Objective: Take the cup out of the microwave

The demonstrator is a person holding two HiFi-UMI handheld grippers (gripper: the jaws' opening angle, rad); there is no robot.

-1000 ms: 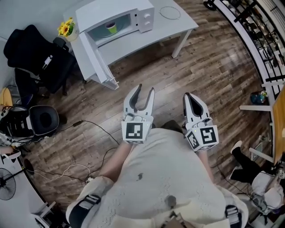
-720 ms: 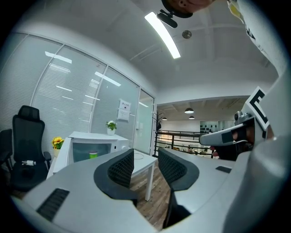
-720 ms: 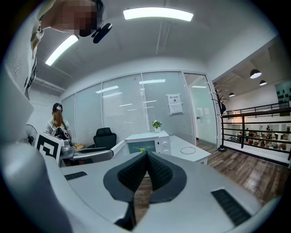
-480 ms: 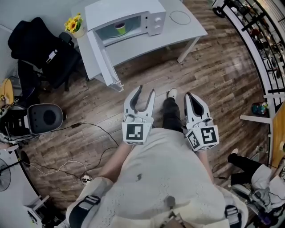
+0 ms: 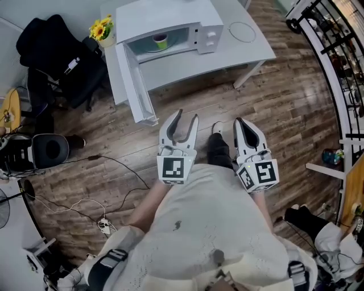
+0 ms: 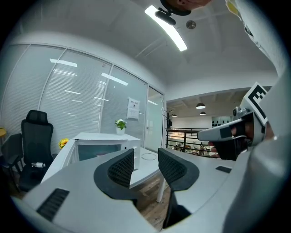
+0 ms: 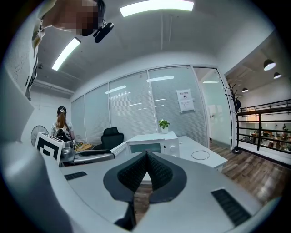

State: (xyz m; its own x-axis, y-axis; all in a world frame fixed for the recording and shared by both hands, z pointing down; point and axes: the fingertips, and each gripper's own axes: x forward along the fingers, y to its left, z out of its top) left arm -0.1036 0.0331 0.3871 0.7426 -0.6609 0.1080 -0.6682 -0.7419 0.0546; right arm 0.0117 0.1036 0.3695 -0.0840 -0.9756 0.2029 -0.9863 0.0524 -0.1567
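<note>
A green cup (image 5: pixel 161 41) stands inside the white microwave (image 5: pixel 170 17), whose door (image 5: pixel 135 85) hangs open toward me. The microwave sits on a white table (image 5: pixel 216 54) some way ahead. My left gripper (image 5: pixel 183 120) is held in front of my body, open, with nothing between its jaws; in the left gripper view the microwave (image 6: pixel 102 143) shows beyond the pads. My right gripper (image 5: pixel 240 122) is beside it, shut and empty. In the right gripper view the microwave (image 7: pixel 154 142) is straight ahead past the closed jaws. Both grippers are well short of the table.
A black office chair (image 5: pixel 54 51) stands left of the table, with yellow flowers (image 5: pixel 101 29) on the table corner. A round wire ring (image 5: pixel 242 31) lies right of the microwave. Cables (image 5: pixel 85 204) trail over the wood floor at left. A black railing (image 5: pixel 335 62) runs along the right.
I have walked toward the table: the microwave and table have slid down and right in the head view and look nearer. Both grippers keep the same pose before my body.
</note>
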